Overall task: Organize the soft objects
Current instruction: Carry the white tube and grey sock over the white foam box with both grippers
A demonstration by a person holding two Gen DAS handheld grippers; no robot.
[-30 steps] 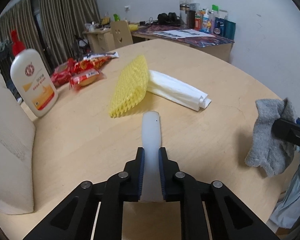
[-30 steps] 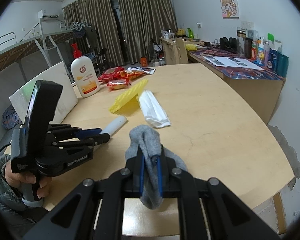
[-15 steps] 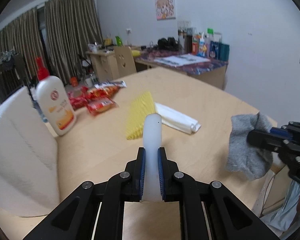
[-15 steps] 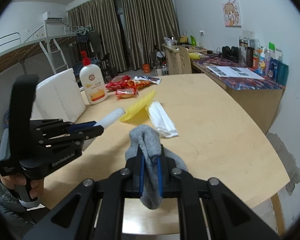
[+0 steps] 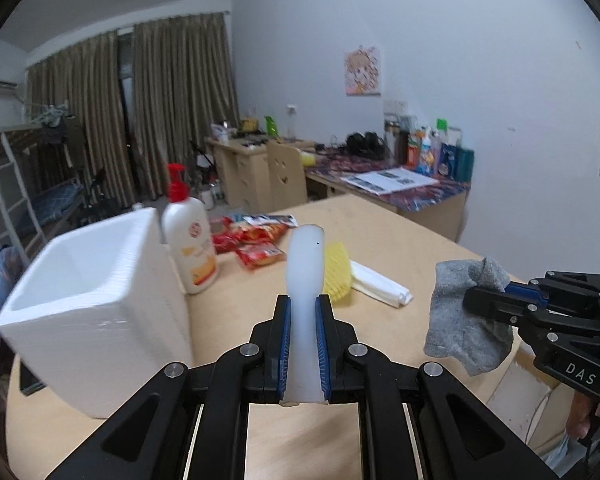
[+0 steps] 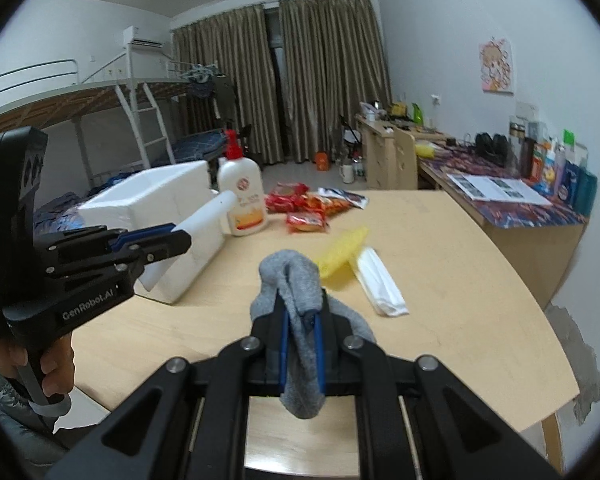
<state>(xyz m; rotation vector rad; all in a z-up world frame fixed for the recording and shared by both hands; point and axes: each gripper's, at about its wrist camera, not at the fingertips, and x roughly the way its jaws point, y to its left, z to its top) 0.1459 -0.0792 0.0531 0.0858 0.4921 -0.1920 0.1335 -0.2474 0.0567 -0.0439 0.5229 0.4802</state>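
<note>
Left tongs (image 5: pixel 303 312) clamped on white tube (image 5: pixel 305 264), long axis pointing forward, held above tabletop (image 5: pixel 380 236). Foam box (image 5: pixel 96 308) lies left-forward, nearest left tongs. Right tongs (image 6: pixel 303 322) pinch grey sock (image 6: pixel 296 280), farther off.

Your left gripper (image 5: pixel 303 320) hides part of the yellow net (image 5: pixel 336 268); the snack packs (image 6: pixel 306 204) look blurry.
</note>
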